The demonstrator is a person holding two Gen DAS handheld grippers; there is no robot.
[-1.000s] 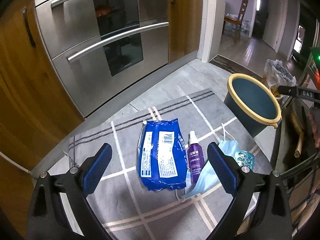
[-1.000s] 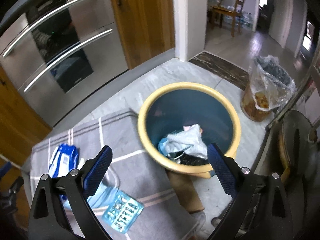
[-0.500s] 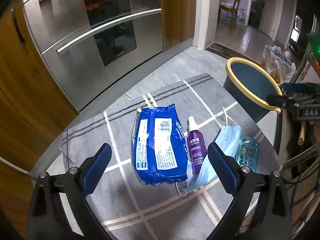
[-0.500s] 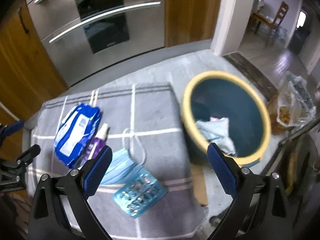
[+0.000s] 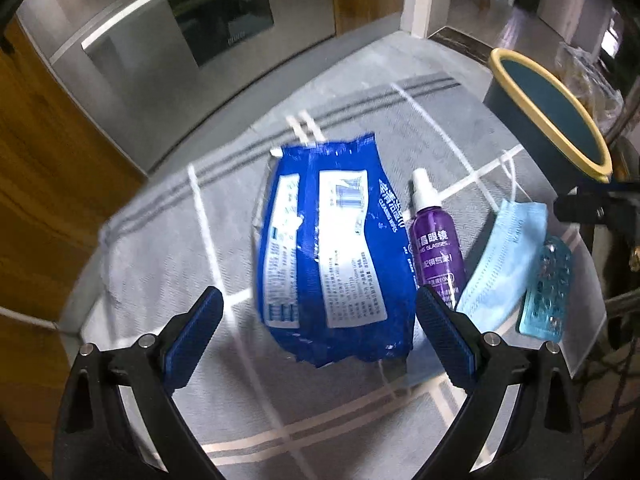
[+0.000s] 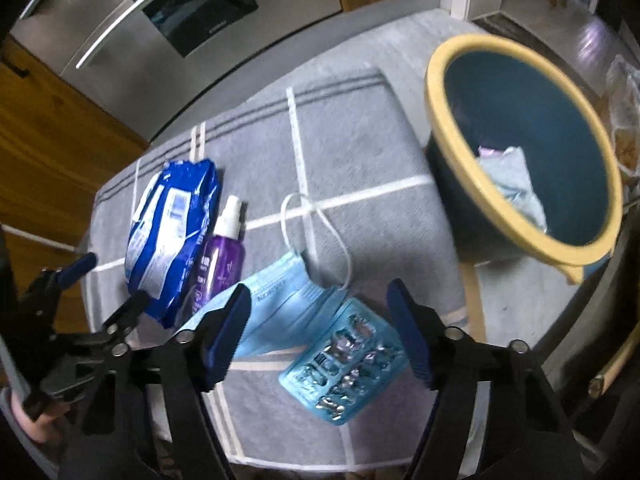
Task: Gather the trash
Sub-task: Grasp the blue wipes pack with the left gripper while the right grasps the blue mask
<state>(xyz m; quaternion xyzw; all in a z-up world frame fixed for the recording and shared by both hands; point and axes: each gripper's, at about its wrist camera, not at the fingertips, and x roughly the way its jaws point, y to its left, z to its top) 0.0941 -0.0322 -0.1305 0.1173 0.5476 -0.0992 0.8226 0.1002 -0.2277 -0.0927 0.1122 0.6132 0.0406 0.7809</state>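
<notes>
Blue pads frame each view. The left gripper [image 5: 316, 314] is spread wide, pointing steeply down over the wipes pack [image 5: 332, 248], whose near end lies between its fingers untouched. Just right of that gripper lie the spray bottle [image 5: 436, 248], then the mask [image 5: 504, 264], then the blister pack [image 5: 546, 288], all on the grey cloth [image 5: 160, 248] covering the surface. The right gripper [image 6: 318, 330] is closing, its jaws apart, with the mask and blister pack [image 6: 346, 368] between the fingers, not yet pinched. Ahead and right of it stands the bin [image 6: 460, 56], paper [image 6: 516, 184] inside.
</notes>
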